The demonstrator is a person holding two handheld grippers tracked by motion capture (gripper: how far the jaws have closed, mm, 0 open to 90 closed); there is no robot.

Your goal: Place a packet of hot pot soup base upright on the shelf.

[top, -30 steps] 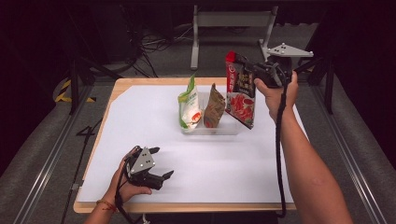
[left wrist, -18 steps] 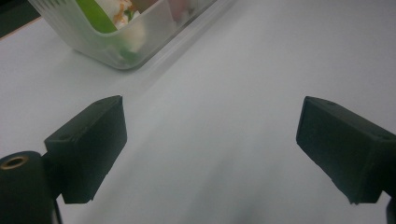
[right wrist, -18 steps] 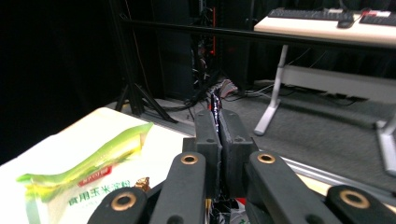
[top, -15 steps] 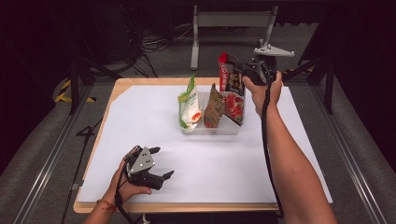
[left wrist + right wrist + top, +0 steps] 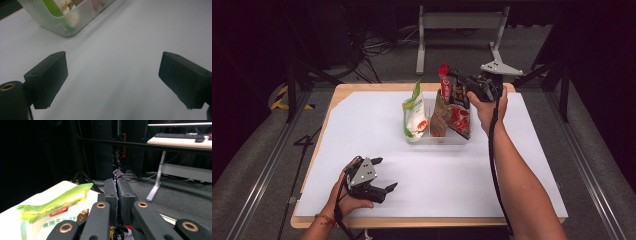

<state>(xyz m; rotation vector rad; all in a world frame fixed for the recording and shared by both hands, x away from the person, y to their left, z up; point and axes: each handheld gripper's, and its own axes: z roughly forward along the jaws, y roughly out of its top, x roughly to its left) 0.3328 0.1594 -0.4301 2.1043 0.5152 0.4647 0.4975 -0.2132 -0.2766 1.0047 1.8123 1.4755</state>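
Note:
A clear plastic bin [image 5: 436, 140] stands mid-table. In it stand a green-and-white snack packet [image 5: 414, 112] and a brown packet [image 5: 441, 117]. My right gripper [image 5: 455, 78] is shut on the top edge of a red packet [image 5: 459, 117], whose lower part sits in the bin's right end beside the brown one. In the right gripper view the jaws [image 5: 116, 182] pinch the packet's thin edge [image 5: 117, 173], with the green packet [image 5: 55, 207] to the left. My left gripper [image 5: 384, 173] rests open on the white sheet near the front left. Its jaws [image 5: 112, 65] point toward the bin [image 5: 75, 22].
A white sheet [image 5: 522, 150] covers the wooden table [image 5: 337, 92]. Beyond the far edge are a metal stand [image 5: 459, 22], cables and dark floor. A desk with a keyboard [image 5: 180, 136] shows far off in the right gripper view.
My right gripper has moved left and down with the red packet, setting its lower part into the bin beside the brown packet. The left gripper has stayed put.

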